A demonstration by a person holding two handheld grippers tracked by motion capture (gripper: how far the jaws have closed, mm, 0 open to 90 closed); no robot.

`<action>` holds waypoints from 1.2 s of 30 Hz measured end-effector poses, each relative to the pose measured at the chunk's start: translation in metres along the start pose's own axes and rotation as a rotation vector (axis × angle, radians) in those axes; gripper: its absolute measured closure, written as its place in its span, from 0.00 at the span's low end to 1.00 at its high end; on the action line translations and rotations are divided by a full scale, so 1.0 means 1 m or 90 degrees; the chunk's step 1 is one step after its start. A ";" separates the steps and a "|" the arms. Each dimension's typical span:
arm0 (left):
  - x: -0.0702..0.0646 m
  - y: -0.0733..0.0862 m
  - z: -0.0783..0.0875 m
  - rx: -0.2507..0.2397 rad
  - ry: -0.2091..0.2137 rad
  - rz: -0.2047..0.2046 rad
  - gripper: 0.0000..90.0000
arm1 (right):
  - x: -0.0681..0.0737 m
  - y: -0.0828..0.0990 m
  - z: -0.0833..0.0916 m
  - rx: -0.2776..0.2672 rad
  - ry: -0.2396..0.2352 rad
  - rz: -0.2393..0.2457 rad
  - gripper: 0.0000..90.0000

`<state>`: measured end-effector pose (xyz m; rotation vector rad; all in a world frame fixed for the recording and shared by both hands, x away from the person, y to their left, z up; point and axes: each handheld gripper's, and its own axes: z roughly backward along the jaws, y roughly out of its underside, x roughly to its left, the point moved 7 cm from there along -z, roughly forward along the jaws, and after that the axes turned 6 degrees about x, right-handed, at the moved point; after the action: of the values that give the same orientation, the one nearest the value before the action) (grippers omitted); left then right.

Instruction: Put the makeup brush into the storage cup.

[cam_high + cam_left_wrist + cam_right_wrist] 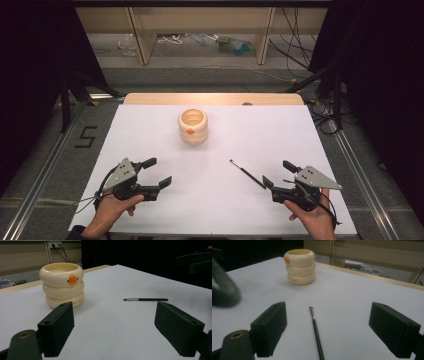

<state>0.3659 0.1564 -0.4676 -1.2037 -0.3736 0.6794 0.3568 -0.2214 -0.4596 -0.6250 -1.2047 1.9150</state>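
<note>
Brush point(247, 174) lies flat on the table point(215, 210), well short of the cream holder point(193, 126), just ahead of the right tongs point(278, 174). Handle end nearest them, bristles toward the holder. Left tongs point(157, 171) farther off. Both spread wide, empty.

We hold the black two-jaw left gripper point(154, 172) low at our near left, jaws spread wide, our left hand point(114, 207) wrapped under its grip. Well apart to its right, our right hand point(312, 216) holds the matching right gripper point(280, 174), jaws equally wide.
</note>
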 end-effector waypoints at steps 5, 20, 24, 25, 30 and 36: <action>-0.001 0.000 0.000 0.000 0.002 0.003 0.18 | 0.004 0.001 -0.001 0.001 -0.012 -0.006 0.18; -0.002 0.000 -0.002 0.001 0.005 0.004 0.18 | 0.010 0.003 -0.009 0.074 -0.042 0.036 0.18; -0.002 0.001 -0.002 0.002 0.004 0.003 0.18 | 0.011 0.000 -0.014 0.095 -0.034 0.072 0.18; -0.002 0.001 -0.002 0.003 0.004 0.003 0.18 | 0.011 -0.001 -0.014 0.099 -0.032 0.079 0.18; -0.002 0.001 -0.003 0.005 0.002 0.003 0.18 | 0.010 -0.006 -0.021 0.124 -0.036 0.092 0.18; -0.002 0.001 -0.003 0.004 0.003 0.004 0.18 | 0.010 -0.008 -0.038 0.207 -0.042 0.135 0.24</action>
<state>0.3664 0.1531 -0.4698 -1.2010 -0.3634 0.6816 0.3815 -0.1918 -0.4687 -0.5329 -0.8642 2.2637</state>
